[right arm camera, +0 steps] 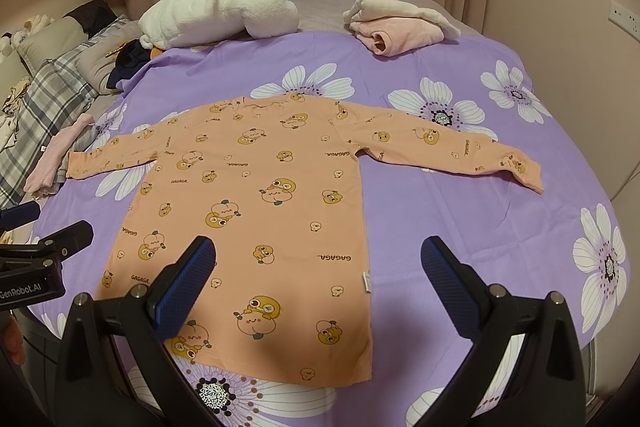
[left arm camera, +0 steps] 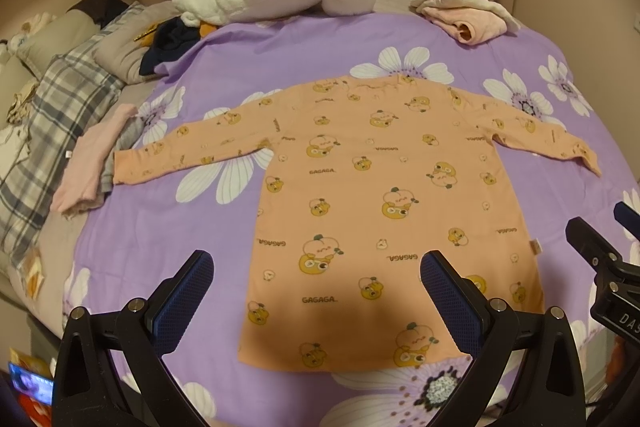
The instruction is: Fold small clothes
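One orange long-sleeve shirt (left arm camera: pixel 384 211) lies flat on the purple flowered bedspread (left arm camera: pixel 168 239), both sleeves spread out to the sides, hem toward me, neckline away. Print is cartoon ducks and "GAGAGA" text; fabric looks smooth, no folds in it.

My left gripper (left arm camera: pixel 316 287) hangs over the hem's left half, fingers (left arm camera: pixel 192 291) spread wide, holding nothing. My right gripper (right arm camera: pixel 318 283) hangs over the hem's right side, fingers (right arm camera: pixel 188 287) likewise spread and empty.

View differences:
- left wrist: edge of the right gripper at far right; a pink folded garment (left arm camera: pixel 90 163) next to the shirt's left cuff shows clearly; small phone-like screen (left arm camera: pixel 30 383) at bottom left.
- right wrist: edge of the left gripper at far left with "GenRobot.AI" lettering; wall socket (right arm camera: pixel 624 17) at right; side label on the shirt seam.

Both views: white fluffy blanket (right arm camera: pixel 216 13) and a pink-and-cream pile (right arm camera: pixel 396 23) at the far edge of the bed, plaid pillow (left arm camera: pixel 60 123) at left.
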Available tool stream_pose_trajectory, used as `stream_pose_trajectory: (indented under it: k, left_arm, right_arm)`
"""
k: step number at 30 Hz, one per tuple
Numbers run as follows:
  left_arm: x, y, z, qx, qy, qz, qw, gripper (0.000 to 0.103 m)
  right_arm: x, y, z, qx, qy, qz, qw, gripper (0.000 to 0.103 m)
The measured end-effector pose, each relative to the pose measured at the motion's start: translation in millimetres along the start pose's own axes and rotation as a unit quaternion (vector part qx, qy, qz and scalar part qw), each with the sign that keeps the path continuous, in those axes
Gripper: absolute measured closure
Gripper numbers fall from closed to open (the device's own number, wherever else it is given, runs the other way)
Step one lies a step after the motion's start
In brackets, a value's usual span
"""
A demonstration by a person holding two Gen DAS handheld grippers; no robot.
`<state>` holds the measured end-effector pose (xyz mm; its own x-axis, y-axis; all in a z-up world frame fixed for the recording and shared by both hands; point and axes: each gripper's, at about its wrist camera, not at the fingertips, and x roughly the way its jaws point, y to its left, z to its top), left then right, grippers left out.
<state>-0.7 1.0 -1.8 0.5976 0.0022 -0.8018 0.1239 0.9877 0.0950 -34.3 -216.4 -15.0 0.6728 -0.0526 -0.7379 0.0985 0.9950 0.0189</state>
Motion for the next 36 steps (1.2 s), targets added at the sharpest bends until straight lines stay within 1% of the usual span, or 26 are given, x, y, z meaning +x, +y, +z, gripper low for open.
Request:
stream_pose_trajectory:
  k: [4,9,13,14,15,17,20,21,23,24,26,27,28,29,31,33,35,36]
  left_arm:
    - [0.1,0.1,-0.1,0.001,0.000,0.000,1.0000,0.001]
    - [5.7,-2.3,-12.9,0.004,0.004,0.001,1.0000,0.001]
    - [8.4,-4.7,-10.9,0.005,0.002,0.003,1.0000,0.001]
    - [8.1,-5.7,-10.6,0.009,0.005,0.008,0.9999,0.001]
    - [10.0,-6.9,-6.2,0.036,0.026,0.042,0.9981,0.001]
    - [9.4,-7.5,-4.6,0.043,0.031,0.049,0.9974,0.001]
    - [12.3,-5.6,-3.6,0.017,0.018,0.014,0.9996,0.001]
    - [14.6,-3.2,-3.2,0.007,0.023,0.002,0.9997,0.001]
    - [22.2,0.8,-1.7,-0.020,0.024,-0.036,0.9989,0.001]
    - [27.7,3.2,-0.9,-0.029,0.032,-0.047,0.9979,0.001]
    - [40.3,5.3,-1.0,-0.053,0.043,-0.072,0.9951,0.001]
    - [51.3,8.8,-1.8,-0.069,0.060,-0.088,0.9919,0.001]
    - [59.3,10.6,-4.6,-0.089,0.088,-0.107,0.9864,0.001]
    - [64.3,11.2,-6.4,-0.100,0.101,-0.119,0.9826,0.001]
    - [77.8,14.4,-10.6,-0.137,0.130,-0.151,0.9703,0.001]
    - [90.2,18.1,-10.5,-0.164,0.135,-0.172,0.9620,0.001]
    - [99.1,21.3,-6.9,-0.171,0.120,-0.174,0.9623,0.001]
    - [104.3,21.5,-4.9,-0.176,0.122,-0.184,0.9592,0.001]
  right_arm:
    - [-0.3,2.0,-1.1,0.000,0.001,0.000,1.000,0.000]
    - [-0.2,1.6,-1.6,0.001,0.001,0.000,1.000,0.000]
    - [1.7,1.5,-7.6,0.004,0.004,-0.001,1.000,0.000]
    - [2.0,1.1,-8.6,0.005,0.005,-0.001,1.000,0.000]
    - [1.8,1.4,-9.6,0.006,0.005,-0.002,1.000,0.000]
    - [2.9,-0.2,-9.5,0.008,0.006,-0.002,1.000,0.000]
    - [5.0,-3.5,-7.7,0.012,0.008,-0.004,1.000,0.000]
    - [5.6,-5.9,-6.7,0.015,0.008,-0.005,1.000,0.000]
    - [8.0,-13.2,-6.8,0.027,0.010,0.003,1.000,0.000]
    - [10.9,-21.0,-6.0,0.040,0.014,0.018,0.999,0.000]
    - [18.4,-38.8,-8.4,0.080,0.025,0.062,0.995,0.000]
    - [23.6,-50.4,-10.3,0.108,0.032,0.088,0.990,0.000]
    - [29.4,-64.3,-12.8,0.138,0.035,0.113,0.983,0.000]
    - [33.6,-74.0,-14.6,0.161,0.034,0.127,0.978,0.000]
    - [44.9,-105.2,-21.6,0.218,0.026,0.144,0.965,0.000]
    - [55.2,-133.7,-26.6,0.262,0.017,0.147,0.954,0.000]
    - [65.9,-165.6,-31.2,0.307,0.007,0.137,0.942,0.000]
    - [70.9,-181.1,-33.2,0.327,0.002,0.131,0.936,0.000]
